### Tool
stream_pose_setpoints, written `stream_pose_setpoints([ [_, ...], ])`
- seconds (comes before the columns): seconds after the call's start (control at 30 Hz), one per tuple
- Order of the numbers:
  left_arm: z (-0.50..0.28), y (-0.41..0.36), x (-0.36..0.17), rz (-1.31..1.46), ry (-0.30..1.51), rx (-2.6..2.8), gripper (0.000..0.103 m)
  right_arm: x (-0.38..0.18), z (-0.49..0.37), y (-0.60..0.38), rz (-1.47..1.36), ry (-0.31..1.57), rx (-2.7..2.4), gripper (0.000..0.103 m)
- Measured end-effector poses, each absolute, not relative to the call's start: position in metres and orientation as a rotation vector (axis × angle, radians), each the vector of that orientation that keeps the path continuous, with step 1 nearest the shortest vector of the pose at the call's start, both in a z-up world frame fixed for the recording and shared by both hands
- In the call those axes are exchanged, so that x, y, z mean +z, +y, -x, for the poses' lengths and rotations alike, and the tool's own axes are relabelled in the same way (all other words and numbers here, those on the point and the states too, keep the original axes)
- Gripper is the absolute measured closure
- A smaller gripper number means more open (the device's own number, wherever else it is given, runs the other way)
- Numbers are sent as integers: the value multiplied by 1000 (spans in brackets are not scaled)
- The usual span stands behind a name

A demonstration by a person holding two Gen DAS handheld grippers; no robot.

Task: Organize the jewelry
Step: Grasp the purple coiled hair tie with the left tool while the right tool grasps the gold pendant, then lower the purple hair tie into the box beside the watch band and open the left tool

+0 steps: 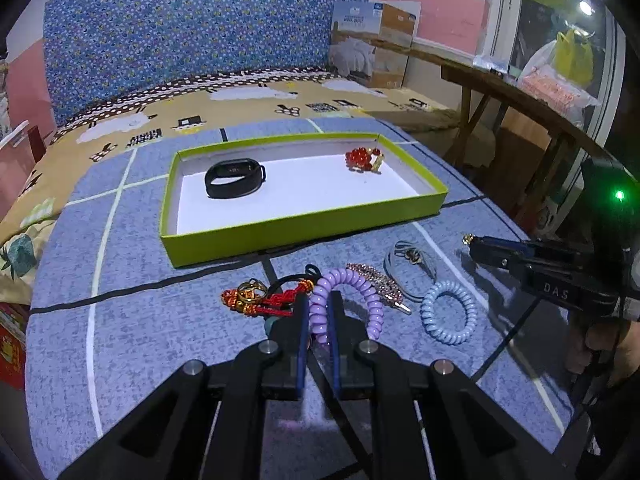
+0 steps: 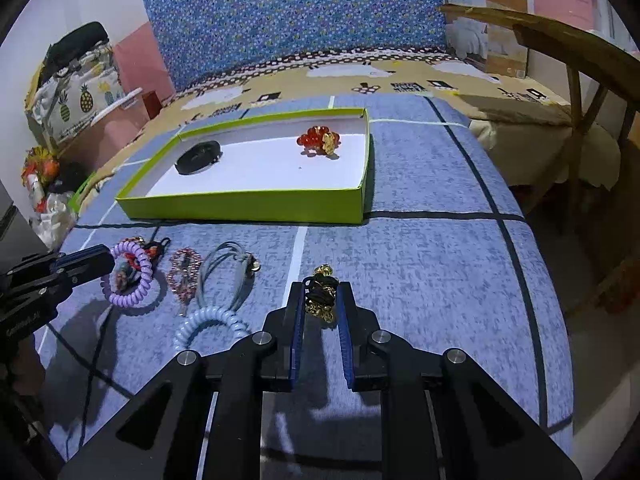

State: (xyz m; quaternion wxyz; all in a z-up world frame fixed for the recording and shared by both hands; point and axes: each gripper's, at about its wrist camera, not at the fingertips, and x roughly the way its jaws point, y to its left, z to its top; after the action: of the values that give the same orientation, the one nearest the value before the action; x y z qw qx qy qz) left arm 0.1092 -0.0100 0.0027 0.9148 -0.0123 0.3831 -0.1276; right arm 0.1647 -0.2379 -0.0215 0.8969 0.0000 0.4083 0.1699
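Observation:
A green box lid [image 1: 304,228] [image 2: 248,206] with a white floor holds a black wristband [image 1: 234,178] [image 2: 199,157] and a red bead bracelet [image 1: 365,159] [image 2: 319,140]. My left gripper [image 1: 319,304] [image 2: 102,258] is shut on a purple coil hair tie [image 1: 348,300] [image 2: 132,276], lifted slightly. My right gripper [image 2: 320,300] [image 1: 474,242] is shut on a black-and-gold beaded piece [image 2: 320,294]. On the blue cloth lie a red knotted cord with gold charms [image 1: 260,300], a pink rhinestone clip [image 1: 380,286] [image 2: 185,272], a grey-blue cord bracelet [image 1: 412,260] [image 2: 228,272] and a light blue coil tie [image 1: 448,312] [image 2: 208,322].
The blue checked cloth [image 2: 420,248] covers a raised surface on a bed. A wooden table [image 1: 520,100] stands at the right, a cardboard box [image 1: 372,44] at the back. Bags and clutter [image 2: 72,92] sit to the left.

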Motion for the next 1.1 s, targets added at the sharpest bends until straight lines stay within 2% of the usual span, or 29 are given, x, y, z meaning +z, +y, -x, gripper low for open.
stream_pose_setpoints([
  [0.53, -136, 6, 27, 81, 729, -240, 93, 9, -172, -226, 20, 759, 383, 87],
  [0.83, -176, 23, 34, 76, 716, -176, 93, 18, -215, -213, 33, 748, 407, 87],
  [1.1, -216, 37, 16, 82, 777, -113, 93, 8, -259, -199, 54, 787, 408, 87],
])
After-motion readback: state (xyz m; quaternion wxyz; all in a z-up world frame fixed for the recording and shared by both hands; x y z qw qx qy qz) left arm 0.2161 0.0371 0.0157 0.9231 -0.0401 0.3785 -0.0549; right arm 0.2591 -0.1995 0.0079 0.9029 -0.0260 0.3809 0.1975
